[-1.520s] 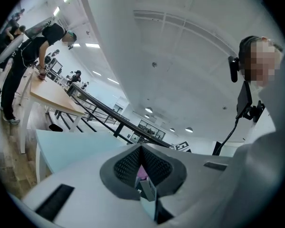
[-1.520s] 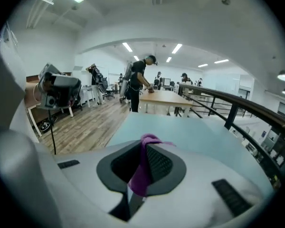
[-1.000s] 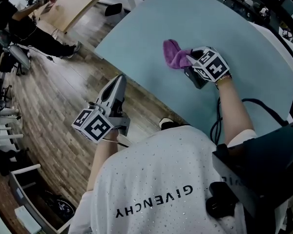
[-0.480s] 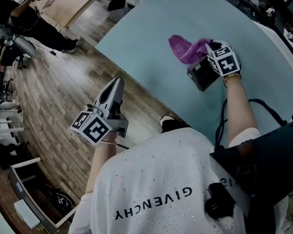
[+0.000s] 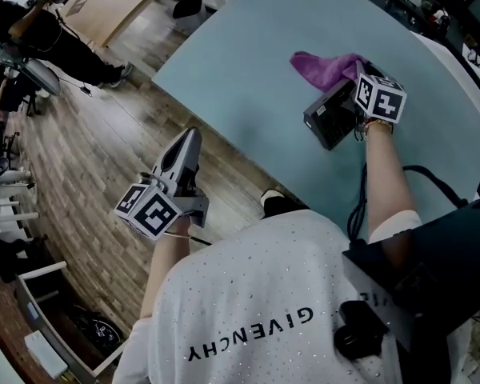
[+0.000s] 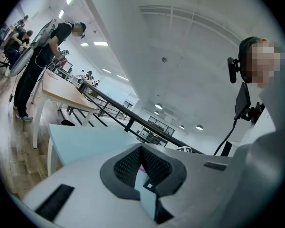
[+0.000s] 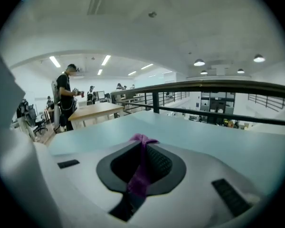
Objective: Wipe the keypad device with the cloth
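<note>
A black keypad device (image 5: 331,118) lies on the light blue table (image 5: 248,54). My right gripper (image 5: 357,74) hangs over the device's far right end, shut on a purple cloth (image 5: 323,68) that trails to the left onto the table beyond the device. In the right gripper view the cloth (image 7: 138,175) is pinched as a thin strip between the jaws of the right gripper (image 7: 142,148). My left gripper (image 5: 190,141) is held off the table's near edge, over the wooden floor. Seen in its own view, the left gripper (image 6: 141,167) is shut with nothing in it.
A black cable (image 5: 357,202) runs along the person's right arm over the table. A person (image 5: 40,34) stands at the far left beside a wooden table (image 5: 116,6). Shelving and gear (image 5: 40,326) line the floor at lower left. A railing (image 7: 204,87) runs behind the table.
My right gripper has carried the cloth to the right and farther away across the device, and the device's dark top now shows. The left gripper has hardly moved.
</note>
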Demonstrator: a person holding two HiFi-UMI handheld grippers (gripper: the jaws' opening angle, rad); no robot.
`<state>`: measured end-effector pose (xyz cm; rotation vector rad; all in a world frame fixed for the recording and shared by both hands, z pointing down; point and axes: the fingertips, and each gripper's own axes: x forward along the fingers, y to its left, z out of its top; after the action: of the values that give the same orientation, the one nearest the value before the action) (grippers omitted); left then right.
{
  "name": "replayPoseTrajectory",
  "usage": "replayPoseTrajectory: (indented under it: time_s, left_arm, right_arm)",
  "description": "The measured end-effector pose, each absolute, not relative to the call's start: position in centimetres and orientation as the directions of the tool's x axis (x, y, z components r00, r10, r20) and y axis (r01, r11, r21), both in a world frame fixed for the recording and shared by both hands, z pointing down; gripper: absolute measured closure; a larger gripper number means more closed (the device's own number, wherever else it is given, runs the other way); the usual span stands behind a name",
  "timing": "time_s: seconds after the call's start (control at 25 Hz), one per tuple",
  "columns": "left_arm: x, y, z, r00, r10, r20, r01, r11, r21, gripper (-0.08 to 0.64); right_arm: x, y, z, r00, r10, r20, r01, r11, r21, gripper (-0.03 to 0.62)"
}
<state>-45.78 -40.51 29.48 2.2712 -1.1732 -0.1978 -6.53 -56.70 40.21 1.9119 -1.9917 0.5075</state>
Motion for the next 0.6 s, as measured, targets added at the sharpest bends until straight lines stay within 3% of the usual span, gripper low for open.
replayPoseTrajectory:
  time_s: [0.28,0.6]
  left_arm:
    - [-45.2,-40.1,30.3,0.623,-0.772,0.128,-0.693,-0.468,0.548,0.560]
    - [-45.2,-39.9,30.2,0.625,-0.770,0.125,-0.690,-0.470,0.551,0.560]
  right_arm:
    - [-9.9,-55.5,42.4,-0.195,-0.843,0.502,-0.981,0.180,-0.078,0.566]
    - [-10.1,-54.9,42.7,-0.247,-0.839,0.485,-0.955,0.127,-0.268,0.566]
